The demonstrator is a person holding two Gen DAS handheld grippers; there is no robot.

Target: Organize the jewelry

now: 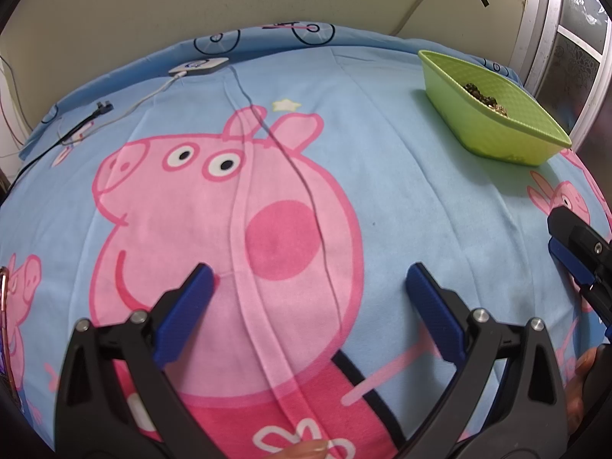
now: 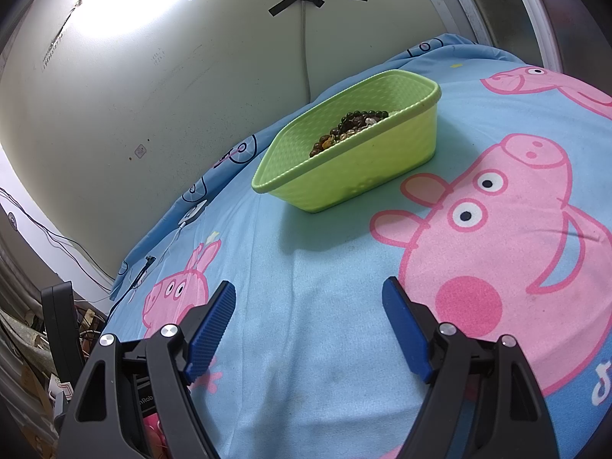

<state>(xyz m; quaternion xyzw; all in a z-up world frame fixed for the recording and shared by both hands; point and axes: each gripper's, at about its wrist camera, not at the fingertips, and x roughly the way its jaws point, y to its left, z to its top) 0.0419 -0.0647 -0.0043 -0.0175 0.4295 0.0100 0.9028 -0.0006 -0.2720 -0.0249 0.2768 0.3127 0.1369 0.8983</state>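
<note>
Beaded jewelry (image 2: 350,130) heaped in green basket (image 2: 355,176) at twelve o'clock, gathered for tidiness. Right gripper (image 2: 308,329) and left gripper (image 1: 310,306) spread wide, empty, hovering over bedsheet (image 1: 401,199).

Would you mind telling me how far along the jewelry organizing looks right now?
Beaded jewelry already lies in the green basket. Nothing is in hand: left gripper and right gripper are open and empty. No loose jewelry shows on the bedsheet, so little seems left.
</note>
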